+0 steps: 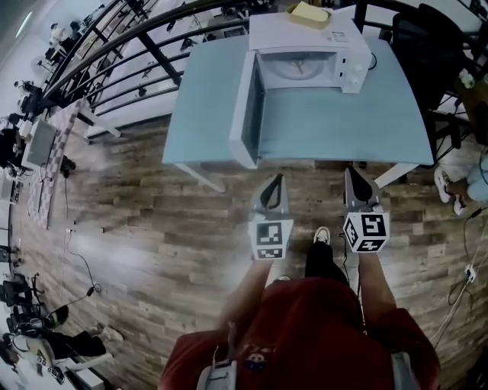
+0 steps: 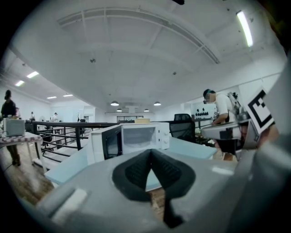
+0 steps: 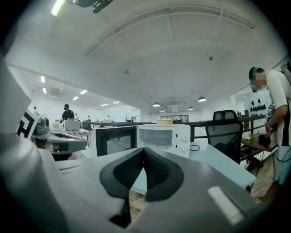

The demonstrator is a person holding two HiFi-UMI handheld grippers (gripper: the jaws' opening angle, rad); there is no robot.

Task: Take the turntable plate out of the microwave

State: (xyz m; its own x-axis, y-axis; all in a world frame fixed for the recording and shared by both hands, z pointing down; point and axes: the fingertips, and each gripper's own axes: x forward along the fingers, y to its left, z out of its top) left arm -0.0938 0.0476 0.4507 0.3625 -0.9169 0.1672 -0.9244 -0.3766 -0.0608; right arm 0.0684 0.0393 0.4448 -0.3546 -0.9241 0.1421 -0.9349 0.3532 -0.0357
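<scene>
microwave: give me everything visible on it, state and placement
The microwave is a white box standing upright at the far side of the pale blue table. Its door, with a dark window, is swung wide open to the left in the head view. A round pale turntable plate lies flat inside the cavity. Two knobs sit on the right-hand panel. A flat yellowish object rests on top.

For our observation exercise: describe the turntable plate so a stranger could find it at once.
Start at the light blue table, where a white microwave stands with its door swung open. Inside its cavity lies the turntable plate, a pale round disc, the only round, flat thing there, unlike the yellowish block on top.
</scene>
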